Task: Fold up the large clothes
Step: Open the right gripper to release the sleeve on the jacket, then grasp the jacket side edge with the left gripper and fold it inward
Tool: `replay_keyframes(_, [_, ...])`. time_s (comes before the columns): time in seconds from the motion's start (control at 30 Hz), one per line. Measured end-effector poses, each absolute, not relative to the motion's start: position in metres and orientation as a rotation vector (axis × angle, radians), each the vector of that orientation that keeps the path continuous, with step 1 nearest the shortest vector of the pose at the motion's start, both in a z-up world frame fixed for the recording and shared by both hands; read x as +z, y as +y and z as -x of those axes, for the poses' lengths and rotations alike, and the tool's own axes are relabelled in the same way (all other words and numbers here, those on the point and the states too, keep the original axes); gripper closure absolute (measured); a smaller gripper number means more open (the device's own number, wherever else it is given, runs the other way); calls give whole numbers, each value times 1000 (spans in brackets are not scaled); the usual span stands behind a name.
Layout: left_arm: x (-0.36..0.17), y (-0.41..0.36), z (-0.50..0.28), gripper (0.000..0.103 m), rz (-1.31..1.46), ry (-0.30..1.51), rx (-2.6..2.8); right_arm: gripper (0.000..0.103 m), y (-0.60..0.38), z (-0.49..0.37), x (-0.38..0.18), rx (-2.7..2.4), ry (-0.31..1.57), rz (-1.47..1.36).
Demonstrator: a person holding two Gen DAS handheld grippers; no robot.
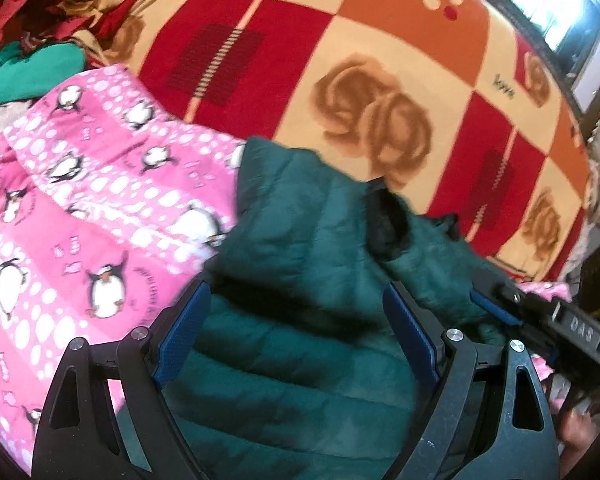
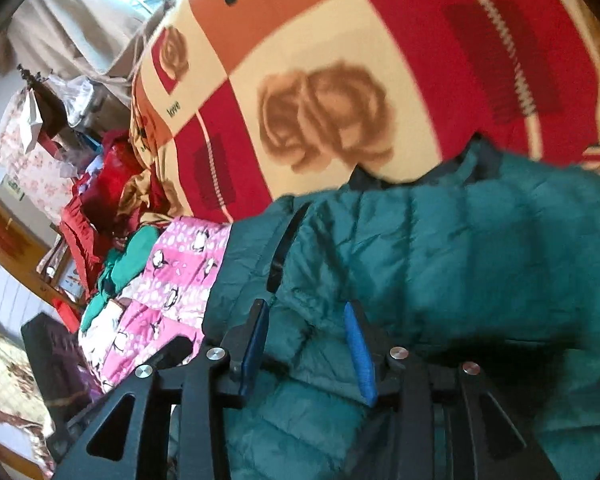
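Both wrist views look steeply down, close over the green jacket [image 1: 300, 280].

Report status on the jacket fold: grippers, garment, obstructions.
Left hand-held gripper open, right hand-held gripper open, both over the jacket. Green puffer jacket on the bed, bunched. Pink penguin blanket touching its side.

We cannot tell how far the teal jacket [image 1: 300, 320] runs: both views cut it off below the pink penguin blanket [image 1: 80, 208], and motion blur softens its edges.
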State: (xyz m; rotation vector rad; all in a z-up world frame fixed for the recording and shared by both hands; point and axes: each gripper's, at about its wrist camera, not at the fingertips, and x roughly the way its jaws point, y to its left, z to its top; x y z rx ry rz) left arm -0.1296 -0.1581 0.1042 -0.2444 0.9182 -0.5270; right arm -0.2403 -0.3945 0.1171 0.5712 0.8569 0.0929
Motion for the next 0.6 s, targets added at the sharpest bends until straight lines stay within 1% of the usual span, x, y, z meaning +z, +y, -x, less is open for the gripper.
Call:
replay_keyframes(0.07, [107, -167, 127, 12, 258, 933, -553, 62, -405, 252, 129, 71, 846, -551])
replay_keyframes(0.27, [110, -208, 118, 12, 254, 983, -581, 62, -454, 282, 151, -3, 806, -559])
replay_keyframes(0.43, [106, -251, 109, 12, 157, 988, -559, 62, -490, 307, 165, -57, 756, -566])
replay_keyframes(0.6, [93, -282, 100, 12, 61, 979, -518, 61, -524, 326, 165, -121, 720, -596])
